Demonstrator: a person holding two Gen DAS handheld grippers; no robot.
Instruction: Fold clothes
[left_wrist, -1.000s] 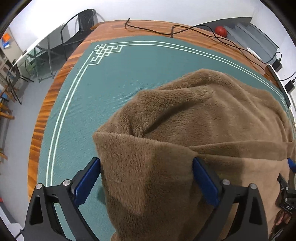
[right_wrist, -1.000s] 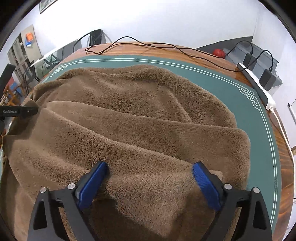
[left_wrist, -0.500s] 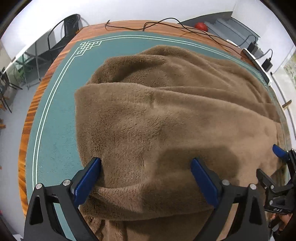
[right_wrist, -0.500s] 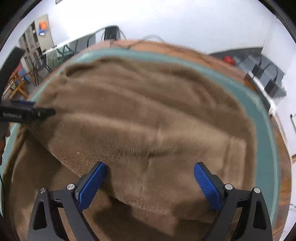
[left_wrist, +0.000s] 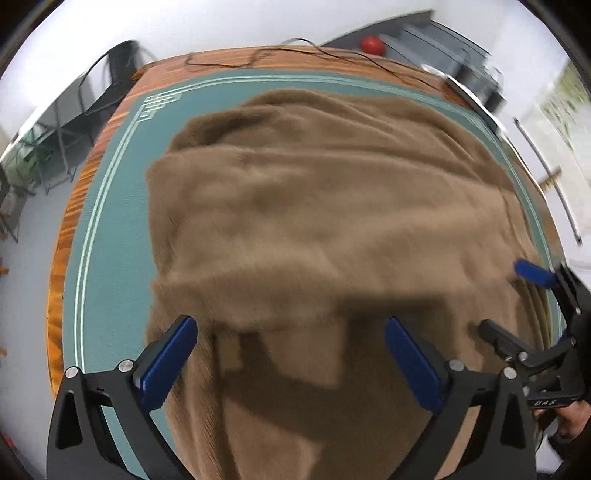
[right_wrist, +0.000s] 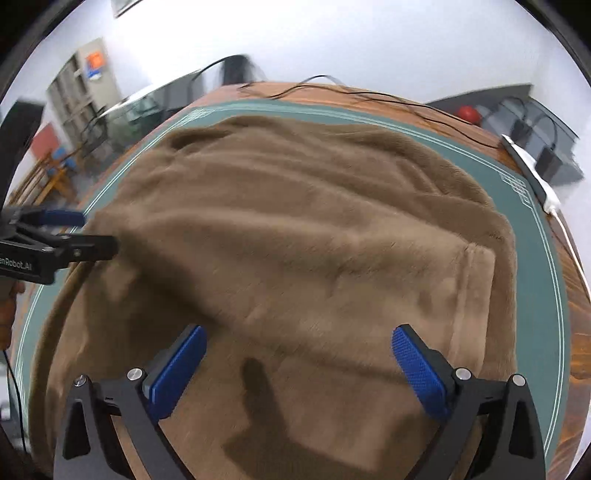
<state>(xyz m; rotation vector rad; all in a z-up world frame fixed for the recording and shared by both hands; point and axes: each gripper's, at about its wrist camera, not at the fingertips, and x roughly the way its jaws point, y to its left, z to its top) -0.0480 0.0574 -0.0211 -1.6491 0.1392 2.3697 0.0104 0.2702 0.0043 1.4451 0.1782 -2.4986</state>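
A big brown fleece garment (left_wrist: 332, 221) lies spread over the teal mat with white border lines (left_wrist: 110, 229) that covers the wooden worktop (left_wrist: 74, 206). It is already doubled over itself: a folded layer crosses the middle, with a straight edge nearest the person and a hemmed end toward the right side of the mat in the right wrist view.

The left gripper (left_wrist: 291, 354) hovers above the near part of the fleece with its blue pads spread wide and nothing between them. The right gripper (right_wrist: 299, 365) is also wide, its jaws opening at this moment, and the cloth lies below the pads rather than pinched by them. Both look to me like they have let go of a fold, so I'd judge one fold is laid and the next is being set up.

The next move probably calls for choosing a fresh edge, perhaps the near straight edge or the hemmed right end, and pinching both layers together so they don't slip apart when lifted.

There's bare mat on the left and along the far side, so room to carry cloth that way. On the right the fleece runs close to the mat's border, and beyond it a white power strip (right_wrist: 532, 173) and black cables (right_wrist: 369, 98) sit on the wood, worth steering clear of.
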